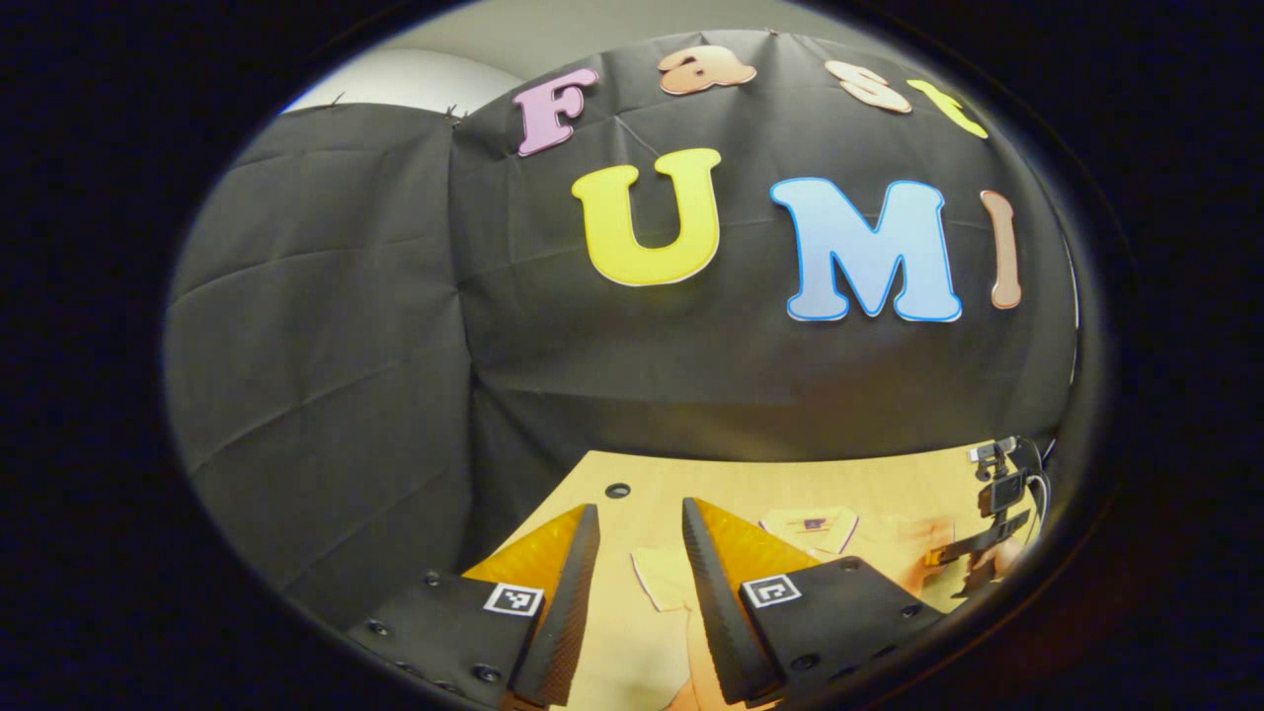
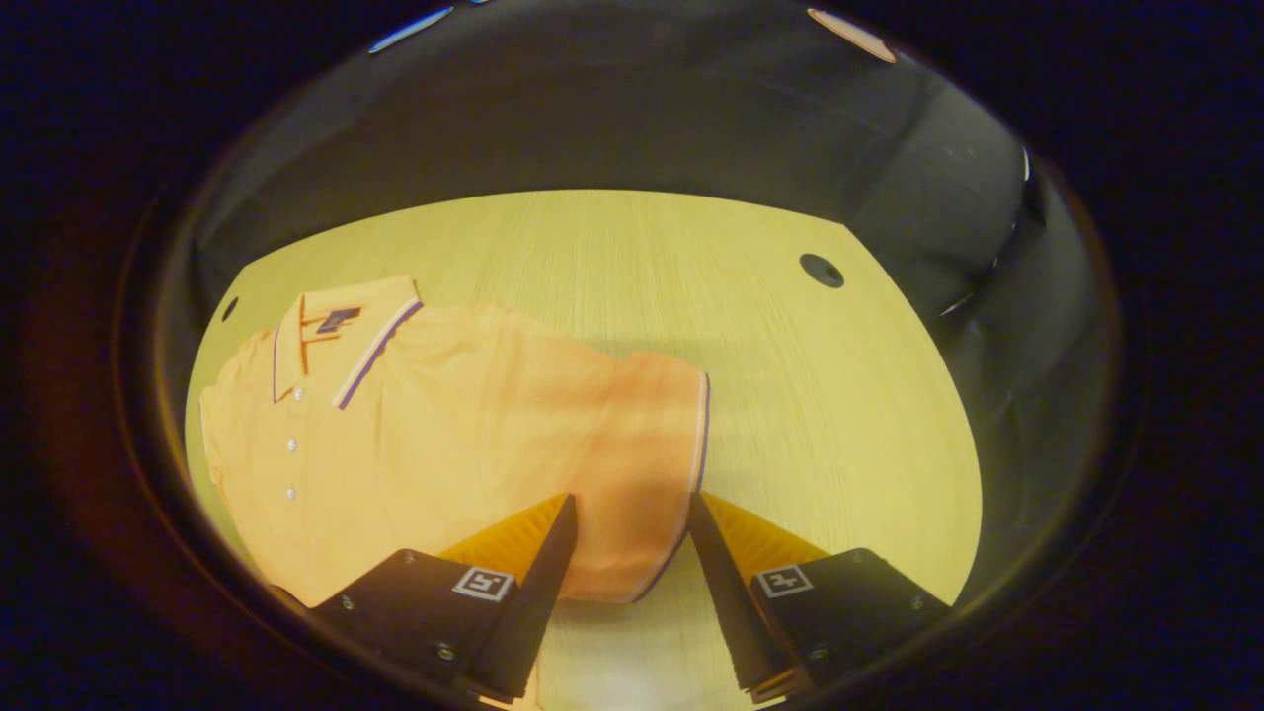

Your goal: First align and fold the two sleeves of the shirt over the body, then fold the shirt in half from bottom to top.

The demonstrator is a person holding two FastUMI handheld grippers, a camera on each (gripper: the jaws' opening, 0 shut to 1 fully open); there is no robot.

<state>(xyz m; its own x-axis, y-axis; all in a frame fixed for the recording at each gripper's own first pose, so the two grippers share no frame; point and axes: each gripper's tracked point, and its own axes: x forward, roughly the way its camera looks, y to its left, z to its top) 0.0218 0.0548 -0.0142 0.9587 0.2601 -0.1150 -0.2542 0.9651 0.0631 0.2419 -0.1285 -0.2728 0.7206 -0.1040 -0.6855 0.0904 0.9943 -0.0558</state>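
My right gripper point(image 2: 627, 513) is closest to me. Its two fingers are spread apart and hold nothing. They hang just above the end of one short sleeve point(image 2: 652, 464), which lies between them in the right gripper view. That sleeve sticks out flat to the side. It is not folded yet.

My left gripper point(image 1: 640, 523) is open too, with nothing between its fingers. It points more at the wall than down at the work.

A bit farther out is the rest of the orange shirt point(image 2: 434, 434). It lies spread out, front side up, on the wooden table point(image 2: 632, 257). I can see its buttons and its collar point(image 2: 341, 336). In the left gripper view the other sleeve point(image 1: 660, 578) also seems to lie out to the side.

So I think no fold is done. Both sleeves need folding over the body, then the bottom needs folding up to the top.

I see no boxes, bowls or baskets here. Far out, the table has a small round hole point(image 2: 822, 270).
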